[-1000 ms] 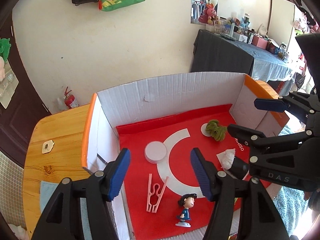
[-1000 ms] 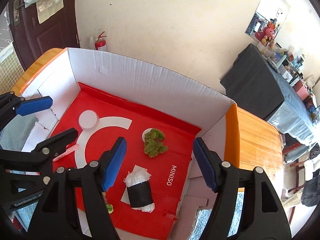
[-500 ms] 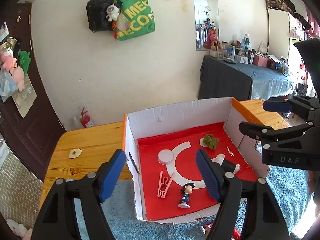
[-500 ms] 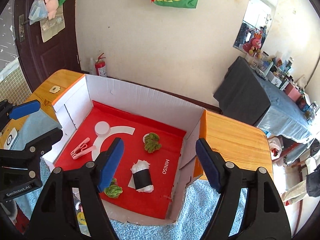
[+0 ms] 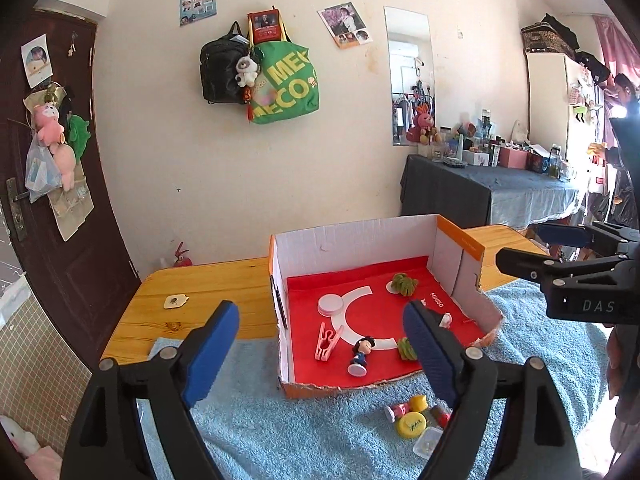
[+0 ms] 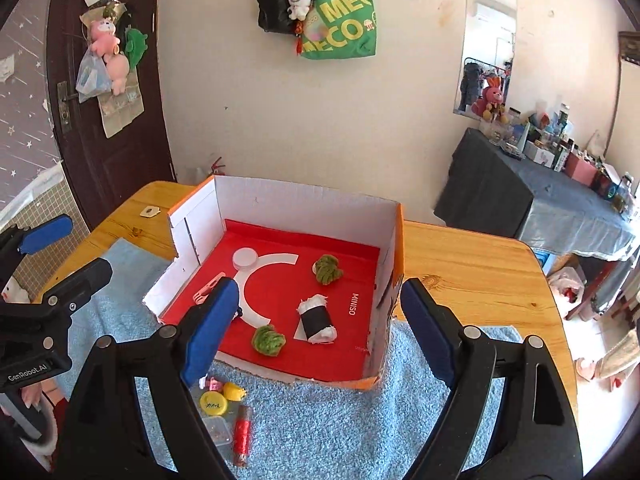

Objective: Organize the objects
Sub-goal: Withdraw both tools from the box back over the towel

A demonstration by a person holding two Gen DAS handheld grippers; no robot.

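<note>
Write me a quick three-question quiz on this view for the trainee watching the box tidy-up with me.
1. True or false: the sushi roll toy lies outside the cardboard box.
2. Which item stands upright on the red liner? A) pink clothespin B) small figurine C) white round lid
3. Where is the yellow cap relative to the box?

Key
1. False; it lies inside, on the red liner.
2. B
3. Outside, on the blue towel in front of the box's open side, beside the red spool.
</note>
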